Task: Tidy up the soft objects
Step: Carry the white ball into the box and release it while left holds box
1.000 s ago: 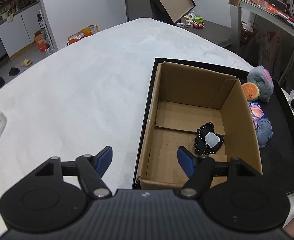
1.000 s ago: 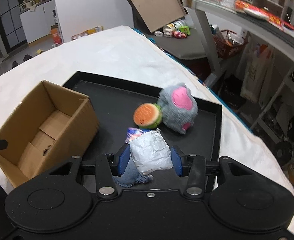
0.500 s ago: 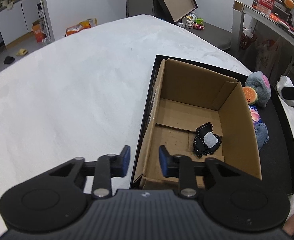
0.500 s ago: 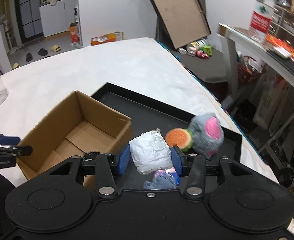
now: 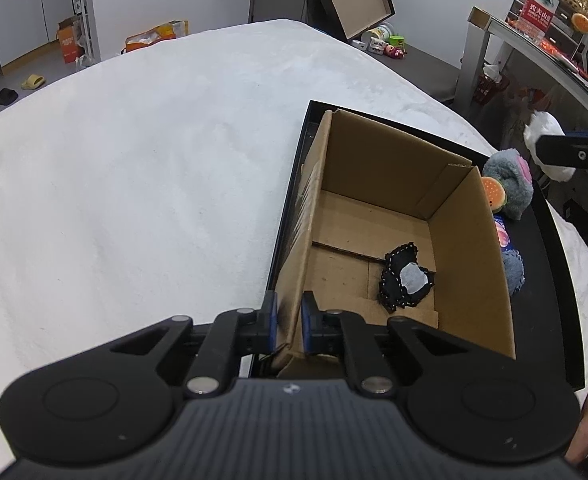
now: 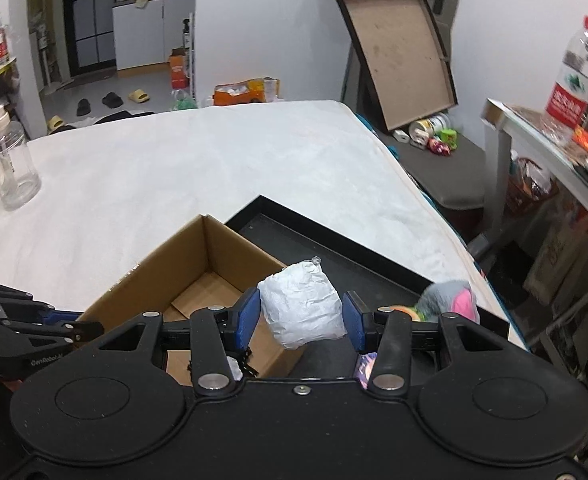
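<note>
An open cardboard box (image 5: 466, 236) stands on the left part of a black tray (image 5: 550, 264). A black fabric piece with a grey patch (image 5: 408, 278) lies on the box floor. My left gripper (image 5: 287, 322) is shut on the box's near left wall. My right gripper (image 6: 301, 314) is shut on a white crumpled soft bundle (image 6: 304, 304) and holds it in the air above the tray, near the box's right wall (image 6: 250, 264). The bundle also shows in the left wrist view (image 5: 544, 148). A grey-pink plush (image 5: 510, 184) with an orange burger toy (image 5: 493, 192) and a blue fabric item (image 5: 514, 272) lie on the tray.
The tray rests on a white covered table (image 5: 154, 168). A clear jar (image 6: 12, 170) stands at the table's far left. A tilted board (image 6: 398, 56) leans beyond the table. A shelf with a water bottle (image 6: 574, 80) stands to the right.
My left gripper closed from wide open onto the box's near left wall. My right gripper lifted the white bundle up off the tray and carried it toward the box.
</note>
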The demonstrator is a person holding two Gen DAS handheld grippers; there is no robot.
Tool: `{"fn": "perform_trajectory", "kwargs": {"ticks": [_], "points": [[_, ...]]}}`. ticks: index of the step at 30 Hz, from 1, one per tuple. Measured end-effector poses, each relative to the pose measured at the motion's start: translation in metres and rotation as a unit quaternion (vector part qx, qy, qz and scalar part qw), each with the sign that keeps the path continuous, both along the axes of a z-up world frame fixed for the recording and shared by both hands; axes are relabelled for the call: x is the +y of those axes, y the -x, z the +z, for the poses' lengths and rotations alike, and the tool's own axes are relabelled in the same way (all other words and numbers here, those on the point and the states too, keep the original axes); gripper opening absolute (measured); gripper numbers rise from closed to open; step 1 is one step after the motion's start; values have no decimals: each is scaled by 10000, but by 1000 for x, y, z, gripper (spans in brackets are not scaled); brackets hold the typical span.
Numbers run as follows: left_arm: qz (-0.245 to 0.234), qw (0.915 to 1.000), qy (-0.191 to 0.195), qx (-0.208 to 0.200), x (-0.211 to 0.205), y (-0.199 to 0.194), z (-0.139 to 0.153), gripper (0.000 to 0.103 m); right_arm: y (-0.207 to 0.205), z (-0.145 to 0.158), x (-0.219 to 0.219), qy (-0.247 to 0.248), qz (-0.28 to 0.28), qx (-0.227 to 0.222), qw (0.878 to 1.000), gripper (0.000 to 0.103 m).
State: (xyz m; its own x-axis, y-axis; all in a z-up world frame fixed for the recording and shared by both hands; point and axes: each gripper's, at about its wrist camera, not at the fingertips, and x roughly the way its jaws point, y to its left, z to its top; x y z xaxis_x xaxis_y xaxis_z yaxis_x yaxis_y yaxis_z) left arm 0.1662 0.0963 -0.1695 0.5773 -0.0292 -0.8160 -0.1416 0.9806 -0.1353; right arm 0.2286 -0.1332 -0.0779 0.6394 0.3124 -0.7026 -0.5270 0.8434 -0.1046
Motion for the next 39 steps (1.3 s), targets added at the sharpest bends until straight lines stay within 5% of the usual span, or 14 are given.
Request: {"fn": "perform_trajectory", "kwargs": {"ticks": [14, 18, 27, 39], "points": [[15, 9999, 130, -11, 5, 1, -2, 11, 1, 1, 43, 227, 500, -207, 9983, 45], [30, 9999, 150, -8, 7, 0, -2, 11, 1, 8, 49, -48, 614, -159, 9980, 46], [50, 9999, 141, 38, 7, -1, -3, 11, 3, 8, 51, -74, 760, -286, 9967, 67], [-59, 9980, -619, 56, -15, -4, -1, 24, 8, -12, 10, -63, 331, -95, 9994, 74]]}}
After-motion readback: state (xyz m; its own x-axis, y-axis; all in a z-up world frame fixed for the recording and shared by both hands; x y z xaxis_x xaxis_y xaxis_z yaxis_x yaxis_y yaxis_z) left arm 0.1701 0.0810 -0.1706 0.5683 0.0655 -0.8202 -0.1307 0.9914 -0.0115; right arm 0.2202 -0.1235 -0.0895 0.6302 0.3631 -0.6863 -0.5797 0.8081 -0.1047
